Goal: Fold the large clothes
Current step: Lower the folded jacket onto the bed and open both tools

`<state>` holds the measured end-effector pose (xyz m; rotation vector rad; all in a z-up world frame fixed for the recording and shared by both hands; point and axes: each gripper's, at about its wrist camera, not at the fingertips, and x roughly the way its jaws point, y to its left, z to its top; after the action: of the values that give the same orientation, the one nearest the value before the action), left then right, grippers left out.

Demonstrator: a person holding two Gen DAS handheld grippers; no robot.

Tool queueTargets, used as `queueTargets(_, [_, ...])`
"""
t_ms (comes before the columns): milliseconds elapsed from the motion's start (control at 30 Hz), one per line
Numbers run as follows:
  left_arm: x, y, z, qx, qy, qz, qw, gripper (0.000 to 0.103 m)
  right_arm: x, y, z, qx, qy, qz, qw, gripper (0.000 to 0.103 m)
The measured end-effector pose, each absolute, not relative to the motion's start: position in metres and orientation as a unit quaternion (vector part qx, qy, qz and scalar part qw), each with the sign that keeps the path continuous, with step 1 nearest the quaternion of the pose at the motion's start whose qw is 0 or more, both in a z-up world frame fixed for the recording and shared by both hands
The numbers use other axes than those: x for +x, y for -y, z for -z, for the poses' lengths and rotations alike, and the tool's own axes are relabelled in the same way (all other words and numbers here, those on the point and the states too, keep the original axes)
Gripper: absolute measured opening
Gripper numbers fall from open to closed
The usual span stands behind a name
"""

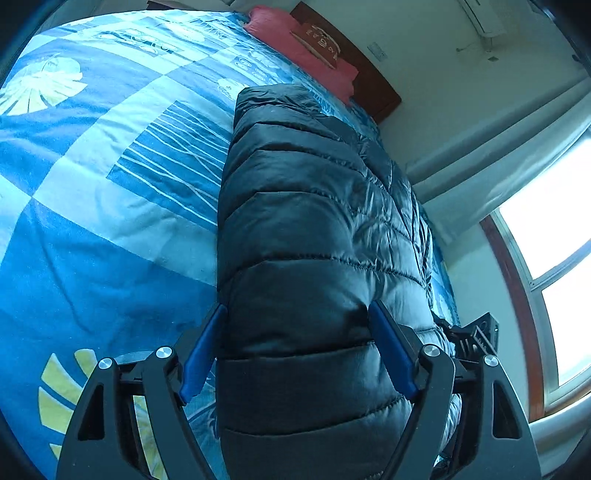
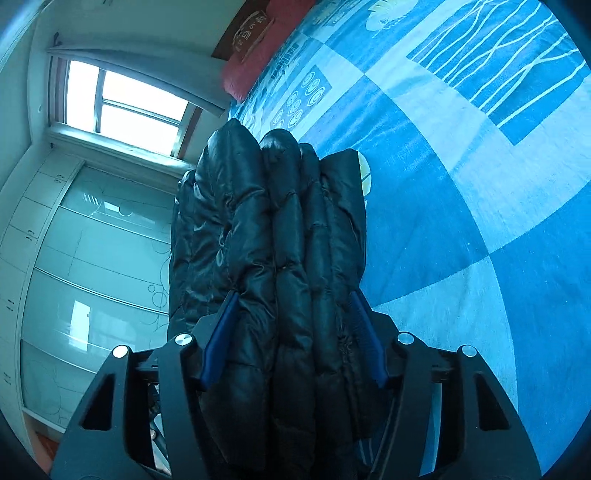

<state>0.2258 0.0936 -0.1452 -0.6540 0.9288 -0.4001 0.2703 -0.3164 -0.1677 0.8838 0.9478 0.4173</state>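
A black quilted puffer jacket [image 1: 314, 229] lies folded in a thick bundle over a bed with a blue patterned cover [image 1: 110, 184]. My left gripper [image 1: 299, 314] is shut on the jacket, its blue pads pressed on both sides of the wide padded bundle. In the right wrist view, my right gripper [image 2: 291, 306] is shut on several stacked layers of the same jacket [image 2: 273, 221], seen edge-on above the bed cover [image 2: 461, 184]. The other gripper's black body [image 1: 476, 336] shows behind the jacket at the right.
A pink pillow [image 1: 299, 48] and a dark wooden headboard [image 1: 373, 81] are at the far end of the bed. A bright window [image 2: 122, 107] and a glass-fronted wardrobe [image 2: 92, 266] stand beside the bed. An air conditioner [image 1: 484, 18] hangs on the wall.
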Motion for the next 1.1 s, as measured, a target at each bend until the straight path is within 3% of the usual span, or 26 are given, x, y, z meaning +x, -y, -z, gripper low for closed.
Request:
queueTargets(367, [0.196, -0.083, 0.121, -0.233, -0.433, 0.154, 0.857, 0.077, 0.217, 0.317, 0.140, 0.409, -0.423, -0.173, 0.790, 0.067])
queueTargets(1100, [0.101, -0.047, 0.088, -0.074, -0.393, 0.074, 0.914, 0.077, 0.109, 0.271, 0.090, 0.130, -0.426, 0.036, 0.895, 0.075])
